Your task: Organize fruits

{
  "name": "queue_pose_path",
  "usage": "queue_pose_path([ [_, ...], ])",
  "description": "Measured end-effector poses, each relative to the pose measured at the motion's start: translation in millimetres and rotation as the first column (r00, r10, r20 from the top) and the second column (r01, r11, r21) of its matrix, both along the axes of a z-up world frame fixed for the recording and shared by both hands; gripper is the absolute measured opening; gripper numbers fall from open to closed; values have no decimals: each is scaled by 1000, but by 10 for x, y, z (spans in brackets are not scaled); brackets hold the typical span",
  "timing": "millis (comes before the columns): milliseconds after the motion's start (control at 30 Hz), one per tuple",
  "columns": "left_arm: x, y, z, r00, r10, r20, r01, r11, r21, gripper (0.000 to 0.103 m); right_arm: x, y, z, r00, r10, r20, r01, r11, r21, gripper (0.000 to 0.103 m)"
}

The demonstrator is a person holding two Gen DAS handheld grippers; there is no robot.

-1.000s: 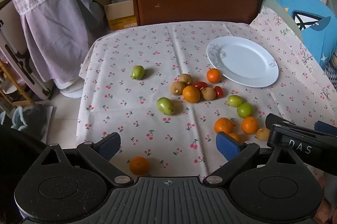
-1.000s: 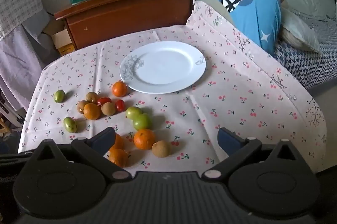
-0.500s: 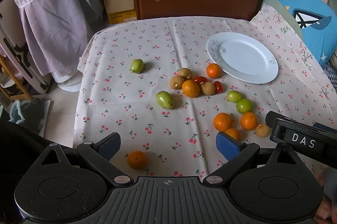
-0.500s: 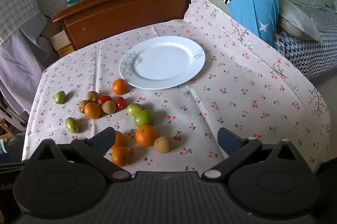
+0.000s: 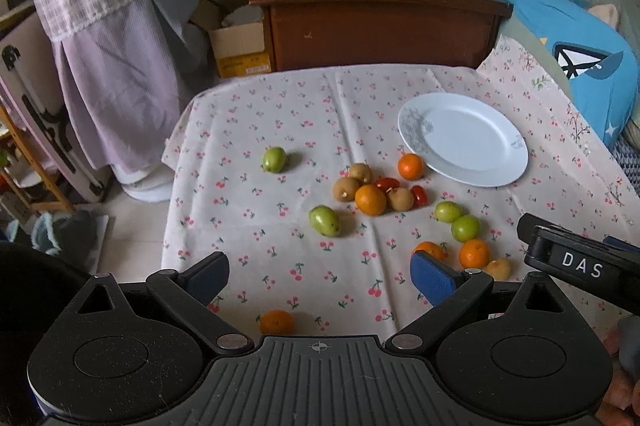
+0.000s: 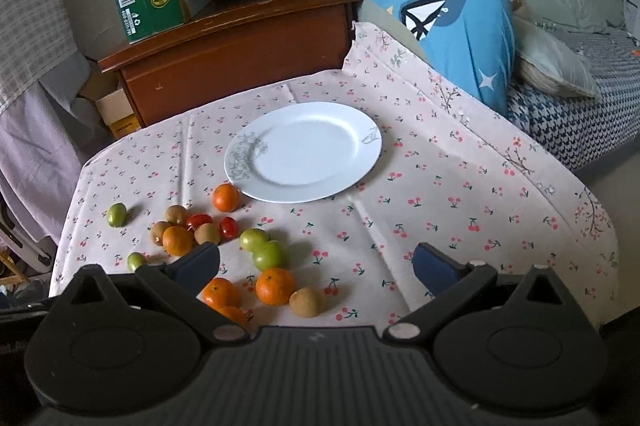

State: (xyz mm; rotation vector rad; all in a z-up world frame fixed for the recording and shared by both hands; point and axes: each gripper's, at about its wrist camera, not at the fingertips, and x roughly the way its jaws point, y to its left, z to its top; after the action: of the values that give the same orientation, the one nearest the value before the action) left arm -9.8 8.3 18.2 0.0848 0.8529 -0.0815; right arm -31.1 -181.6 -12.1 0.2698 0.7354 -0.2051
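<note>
Fruit lies scattered on the cherry-print cloth surface (image 5: 280, 234) beside an empty round white ceramic plate (image 6: 312, 150). Left tool (image 5: 318, 276) and right tool (image 6: 316, 264) both hover with jaws spread wide, gripping nothing.

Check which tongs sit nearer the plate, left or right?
Right, probably. The plate lies just ahead of the right tongs. From the left tongs it lies farther, ahead and off to the right.

Open cloth (image 6: 440, 194) right of fruit cluster (image 6: 256, 254)
</note>
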Motion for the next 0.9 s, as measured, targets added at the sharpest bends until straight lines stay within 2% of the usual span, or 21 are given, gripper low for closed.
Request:
queue_pose_path([
  [267,-6,3,7,1000,6,12,-6,1000,7,98,4,17,-28,1000,9,-13,-9,1000,-7,102],
  [700,108,90,-182,996,62,-66,-60,998,31,98,45,70,-90,998,30,-52,-32,999,-27,102],
  [900,164,147,-231,994,73,-83,-71,997,19,98,67,96,-132,996,35,-78,-38,999,-37,102],
])
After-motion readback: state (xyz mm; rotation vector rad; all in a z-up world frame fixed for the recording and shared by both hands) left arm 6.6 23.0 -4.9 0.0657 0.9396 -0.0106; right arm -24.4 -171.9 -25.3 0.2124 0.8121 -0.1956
